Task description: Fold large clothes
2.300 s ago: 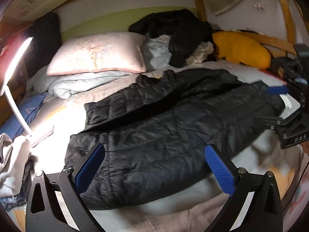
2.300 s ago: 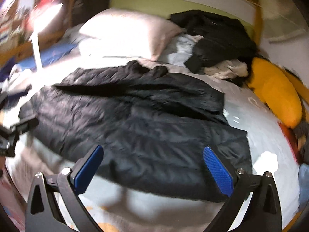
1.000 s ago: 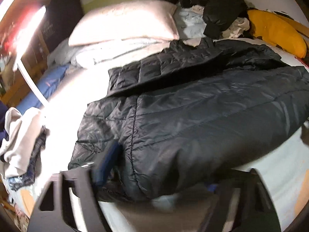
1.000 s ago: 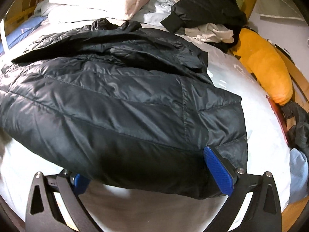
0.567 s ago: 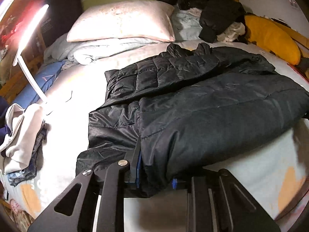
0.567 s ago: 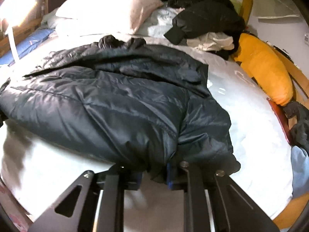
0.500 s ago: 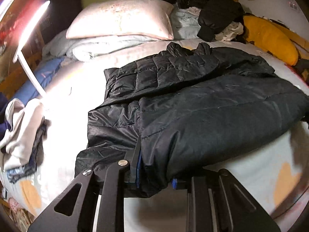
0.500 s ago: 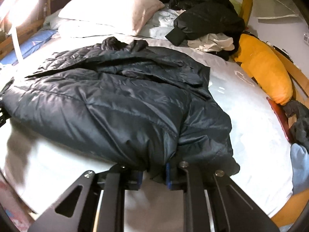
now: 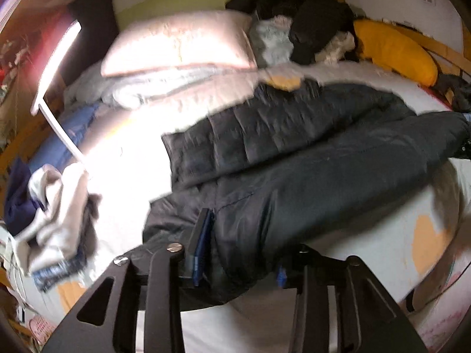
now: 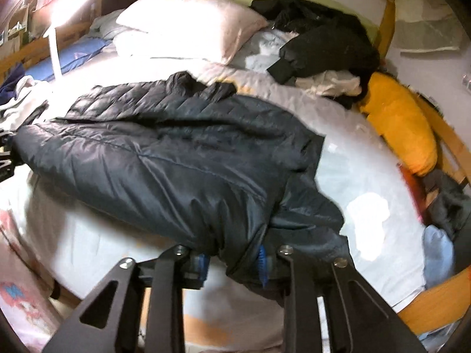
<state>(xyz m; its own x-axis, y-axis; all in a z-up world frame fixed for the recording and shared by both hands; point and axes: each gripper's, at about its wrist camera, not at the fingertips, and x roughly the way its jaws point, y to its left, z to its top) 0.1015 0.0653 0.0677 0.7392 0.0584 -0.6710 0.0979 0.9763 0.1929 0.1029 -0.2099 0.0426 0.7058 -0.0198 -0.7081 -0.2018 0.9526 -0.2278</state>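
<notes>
Left wrist view, bed: a wide mattress under a pale, smooth sheet (image 9: pixel 368 226) with faded orange patches, framed by an orange-brown wooden bed rail (image 10: pixel 426 314).
Jacket: a large black quilted puffer jacket (image 9: pixel 309 158) lies across the middle of the sheet, its near hem edge lifted off the bed at both gripped ends; the upper layer shows stitched square baffles, the lower layer is smoother, with a dull sheen.
Pillow: a pale pink, plump rectangular pillow (image 9: pixel 179 44) sits at the head of the bed on crumpled light bedding.
Clothes heap: a loose pile of black garments (image 10: pixel 321 38) over white fabric lies beside the pillow.
Cushion: a long mustard-yellow cushion (image 10: pixel 397 120) rests along the rail, well apart from the jacket.
Lamp: a white strip desk lamp (image 9: pixel 56 67) glares over the left side of the bed.
Left gripper (image 9: pixel 238 253): black frame, blue pads, jaws clamped on the jacket's hem at its left end.
Right gripper (image 10: pixel 232 260): same build, jaws pinched on the bunched hem at the right end.
</notes>
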